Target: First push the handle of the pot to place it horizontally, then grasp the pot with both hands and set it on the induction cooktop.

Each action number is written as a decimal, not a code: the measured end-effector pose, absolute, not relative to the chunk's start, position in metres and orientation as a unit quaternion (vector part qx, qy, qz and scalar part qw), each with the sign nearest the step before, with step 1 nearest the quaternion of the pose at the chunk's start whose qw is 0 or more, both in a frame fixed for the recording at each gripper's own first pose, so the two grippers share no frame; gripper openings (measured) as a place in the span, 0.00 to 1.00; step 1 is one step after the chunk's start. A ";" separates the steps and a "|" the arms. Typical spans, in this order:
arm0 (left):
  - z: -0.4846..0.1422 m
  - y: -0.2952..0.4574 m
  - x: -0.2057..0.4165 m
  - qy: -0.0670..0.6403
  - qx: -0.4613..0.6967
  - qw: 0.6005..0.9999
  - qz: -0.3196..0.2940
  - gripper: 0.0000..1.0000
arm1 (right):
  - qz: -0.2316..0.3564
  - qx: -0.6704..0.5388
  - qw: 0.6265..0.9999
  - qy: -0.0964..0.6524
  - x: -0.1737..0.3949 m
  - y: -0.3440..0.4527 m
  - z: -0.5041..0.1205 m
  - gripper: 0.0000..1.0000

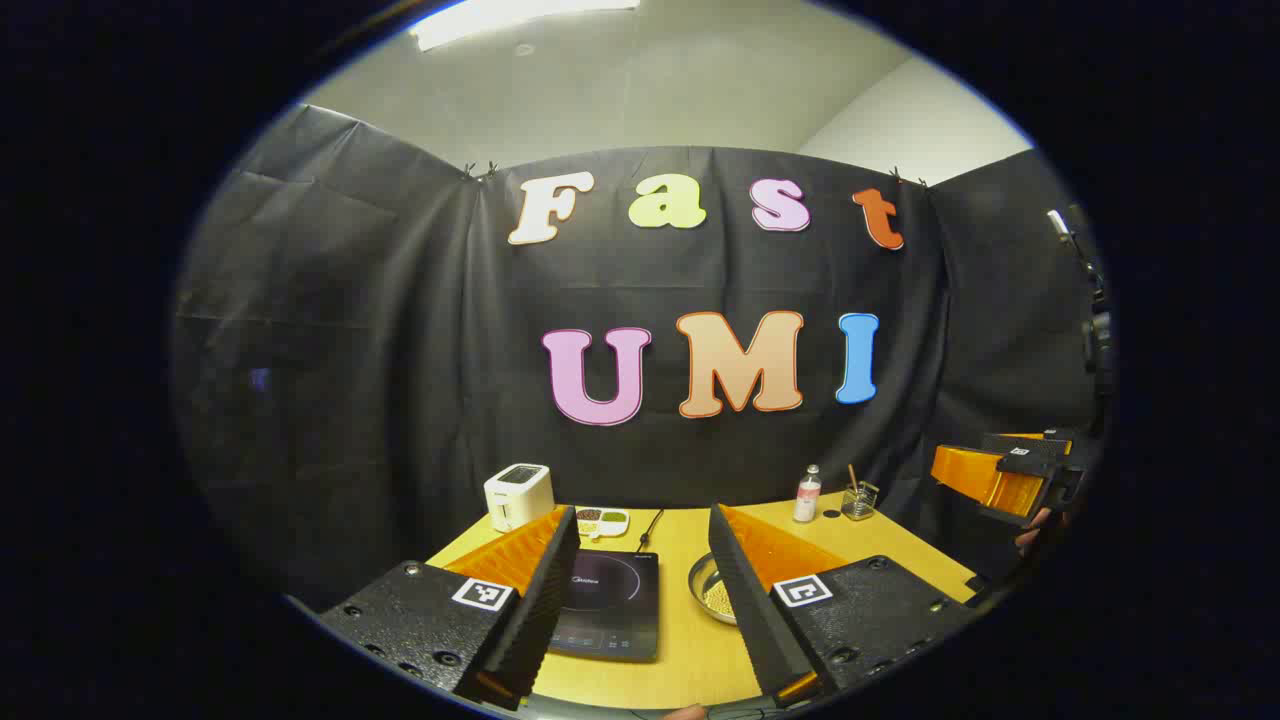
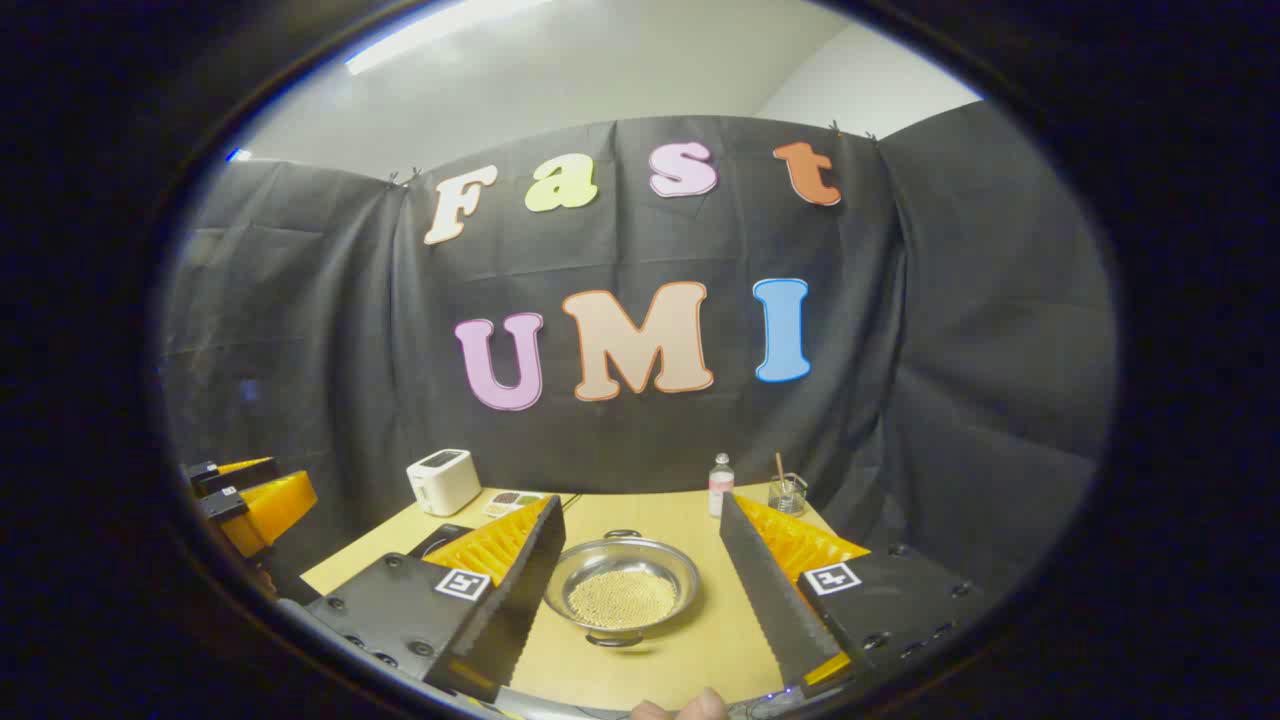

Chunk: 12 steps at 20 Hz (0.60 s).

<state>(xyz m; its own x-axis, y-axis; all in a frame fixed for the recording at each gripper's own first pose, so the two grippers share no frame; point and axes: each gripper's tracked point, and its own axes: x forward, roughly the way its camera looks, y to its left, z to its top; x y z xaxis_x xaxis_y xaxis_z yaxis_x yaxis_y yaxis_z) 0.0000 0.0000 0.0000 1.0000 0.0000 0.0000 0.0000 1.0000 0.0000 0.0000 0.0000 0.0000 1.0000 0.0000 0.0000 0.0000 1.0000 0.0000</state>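
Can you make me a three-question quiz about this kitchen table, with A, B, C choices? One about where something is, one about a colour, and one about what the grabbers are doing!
1. Where is the pot?
A. On the bare table, beside the cooktop
B. On top of the toaster
C. On the cooktop

2. What colour is the toaster?
A. Red
B. White
C. Green

3. How are the fingers of the right hand-held gripper standing?
A. Pinching the pot's rim
B. Squeezed shut on a bottle
C. Spread wide open, holding nothing

Answers:
1. A: in the left gripper view the pot sits on the yellow table, to the right of the dark induction cooktop.
2. B: the toaster at the back of the table is white.
3. C: the fingers stand far apart, with the pot lying on the table beyond them.
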 end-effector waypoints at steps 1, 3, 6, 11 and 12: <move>0.002 -0.002 0.001 0.000 0.003 1.000 0.000 0.80 | 0.002 -0.002 1.000 0.008 0.000 0.000 -0.006 0.92; 0.002 -0.008 0.002 -0.001 0.010 1.000 -0.005 0.80 | 0.004 0.003 1.000 0.016 -0.002 -0.002 -0.011 0.92; 0.006 -0.014 -0.002 -0.009 0.022 1.000 -0.012 0.80 | 0.009 0.006 1.000 0.025 -0.002 0.000 -0.014 0.92; 0.005 -0.019 -0.004 -0.006 0.018 1.000 -0.017 0.80 | 0.016 0.006 1.000 0.026 -0.003 0.001 -0.012 0.92; 0.005 -0.019 -0.003 -0.006 0.019 1.000 -0.017 0.80 | 0.018 0.004 0.999 0.026 -0.003 0.002 -0.012 0.92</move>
